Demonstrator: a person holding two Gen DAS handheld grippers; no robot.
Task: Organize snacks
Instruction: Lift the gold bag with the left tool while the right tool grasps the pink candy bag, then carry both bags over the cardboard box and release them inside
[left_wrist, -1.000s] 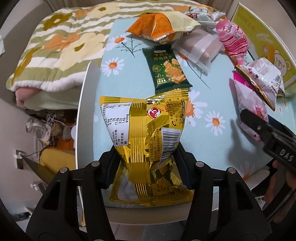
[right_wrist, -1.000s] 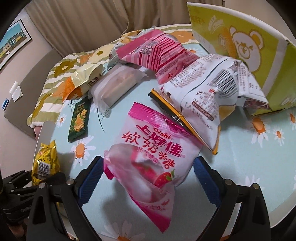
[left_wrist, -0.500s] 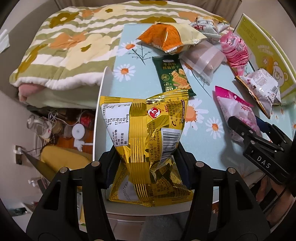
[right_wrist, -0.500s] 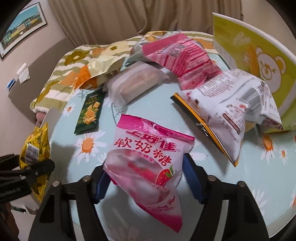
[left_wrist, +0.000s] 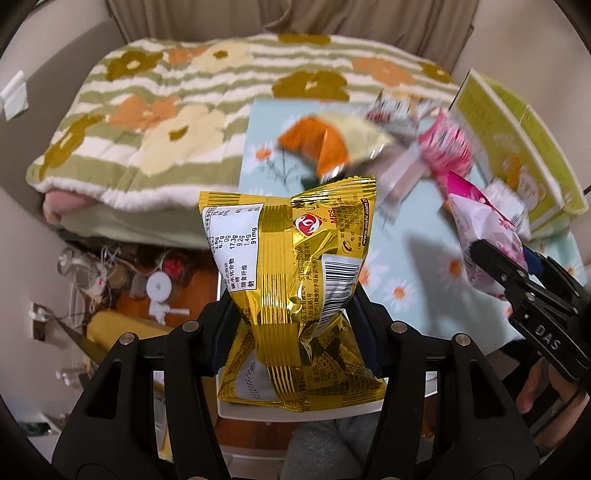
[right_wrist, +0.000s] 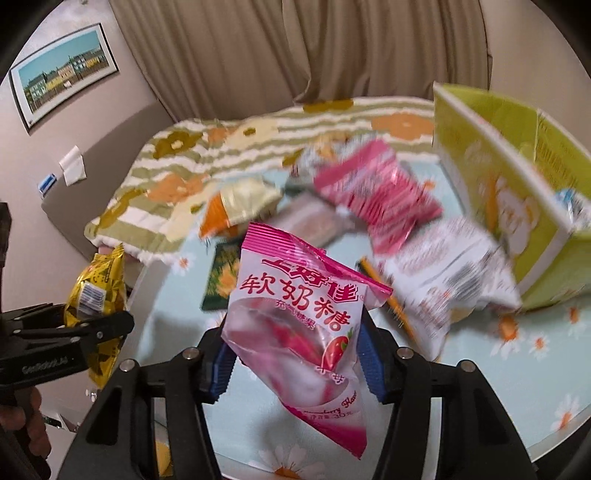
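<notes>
My left gripper (left_wrist: 291, 325) is shut on a gold foil snack bag (left_wrist: 295, 266) and holds it in the air above the table's left edge. It also shows in the right wrist view (right_wrist: 96, 295). My right gripper (right_wrist: 295, 354) is shut on a pink and white candy bag (right_wrist: 299, 314), lifted off the table; that bag shows in the left wrist view (left_wrist: 484, 236). An open yellow-green bear box (right_wrist: 517, 192) stands at the right.
On the daisy-print table (right_wrist: 498, 369) lie an orange and cream bag (right_wrist: 236, 210), a green cracker pack (right_wrist: 221, 280), a clear pouch (right_wrist: 310, 221), a pink striped bag (right_wrist: 373, 199) and a white bag (right_wrist: 450, 273). A flowered blanket (left_wrist: 177, 122) lies beyond. Floor clutter (left_wrist: 122, 280) is left.
My right gripper closed on the pink candy bag and lifted it off the table. My left gripper rose with the gold bag, and both views tilted up.
</notes>
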